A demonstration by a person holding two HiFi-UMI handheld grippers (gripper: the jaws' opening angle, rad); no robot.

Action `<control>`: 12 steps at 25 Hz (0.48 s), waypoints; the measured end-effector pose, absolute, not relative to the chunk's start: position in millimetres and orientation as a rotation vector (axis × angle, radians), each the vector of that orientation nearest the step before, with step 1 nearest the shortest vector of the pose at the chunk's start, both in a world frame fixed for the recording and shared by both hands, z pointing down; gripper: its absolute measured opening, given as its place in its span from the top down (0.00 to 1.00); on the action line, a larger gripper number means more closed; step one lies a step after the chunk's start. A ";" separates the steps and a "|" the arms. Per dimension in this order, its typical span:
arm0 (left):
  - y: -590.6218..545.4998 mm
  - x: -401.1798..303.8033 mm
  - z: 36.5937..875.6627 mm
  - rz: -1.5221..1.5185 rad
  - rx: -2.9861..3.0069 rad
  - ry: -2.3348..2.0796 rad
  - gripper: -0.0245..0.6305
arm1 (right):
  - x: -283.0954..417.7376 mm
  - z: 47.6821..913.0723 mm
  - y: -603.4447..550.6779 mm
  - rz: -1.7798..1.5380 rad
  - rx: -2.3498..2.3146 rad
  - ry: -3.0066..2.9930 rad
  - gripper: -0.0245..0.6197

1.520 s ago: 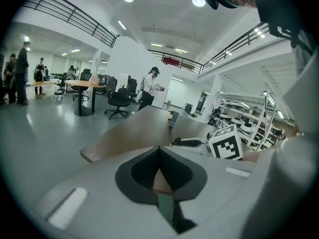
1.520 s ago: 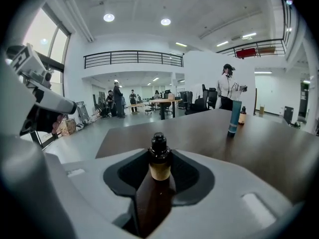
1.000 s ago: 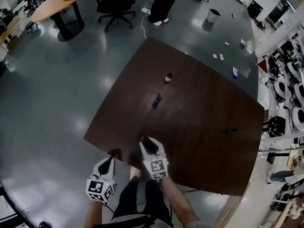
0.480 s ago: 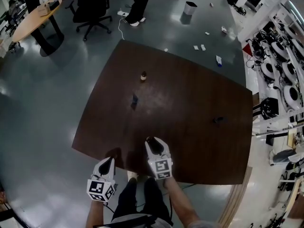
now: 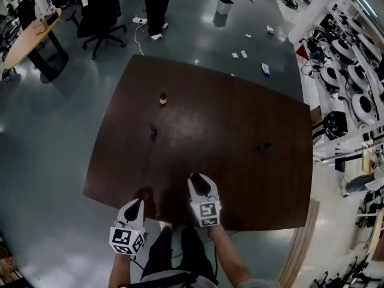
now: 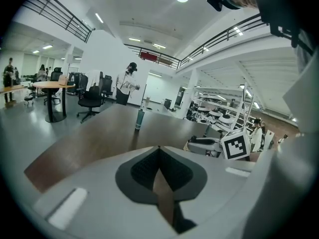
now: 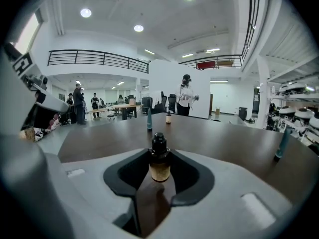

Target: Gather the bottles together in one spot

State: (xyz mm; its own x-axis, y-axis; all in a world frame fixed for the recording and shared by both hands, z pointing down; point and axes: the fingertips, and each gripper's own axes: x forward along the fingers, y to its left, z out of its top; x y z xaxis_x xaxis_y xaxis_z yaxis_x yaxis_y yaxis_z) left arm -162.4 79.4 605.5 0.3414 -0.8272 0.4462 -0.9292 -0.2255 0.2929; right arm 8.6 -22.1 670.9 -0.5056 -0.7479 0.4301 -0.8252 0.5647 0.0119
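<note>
The right gripper (image 5: 196,179) has its jaws partly closed on a small brown bottle (image 7: 159,163) with a black cap. It's pinched upright by the body so the cap pokes up clear of the pads, which seems like a sensible way to carry it without tipping. It hangs just over the near edge of the table (image 5: 240,113). The left gripper (image 6: 159,152) sits by that same edge, jaws pressed together with nothing in them, probably just parked out of the way. Farther up the table a teal bottle (image 5: 153,128) and another brown bottle (image 5: 162,98) stand near each other, so that pair looks like the gathering spot. A dark bottle (image 5: 264,146) stands alone, well apart on the right, not yet collected.
</note>
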 end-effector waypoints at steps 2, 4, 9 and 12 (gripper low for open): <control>75.4 -155.8 605.7 0.270 2.109 -1.521 0.96 | 16.4 671.1 -26.2 0.275 1.295 -2.406 0.76; 72.5 -147.9 606.7 0.274 2.115 -1.509 0.96 | 23.7 673.3 -29.8 0.282 1.309 -2.401 0.76; 70.7 -138.4 614.6 0.288 2.115 -1.497 0.96 | 32.2 685.7 -32.6 0.312 1.310 -2.394 0.76; 71.3 -141.9 618.4 0.297 2.106 -1.497 0.96 | 30.3 691.4 -31.0 0.330 1.308 -2.391 0.76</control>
State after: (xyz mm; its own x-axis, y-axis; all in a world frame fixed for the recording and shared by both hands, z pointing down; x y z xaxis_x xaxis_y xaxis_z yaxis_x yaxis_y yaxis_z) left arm -141.9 71.3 618.4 0.3602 -0.8070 0.4680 -0.9246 -0.2422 0.2940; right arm 30.3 -31.0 691.4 -0.4859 -0.7513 0.4466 -0.8442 0.5358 -0.0170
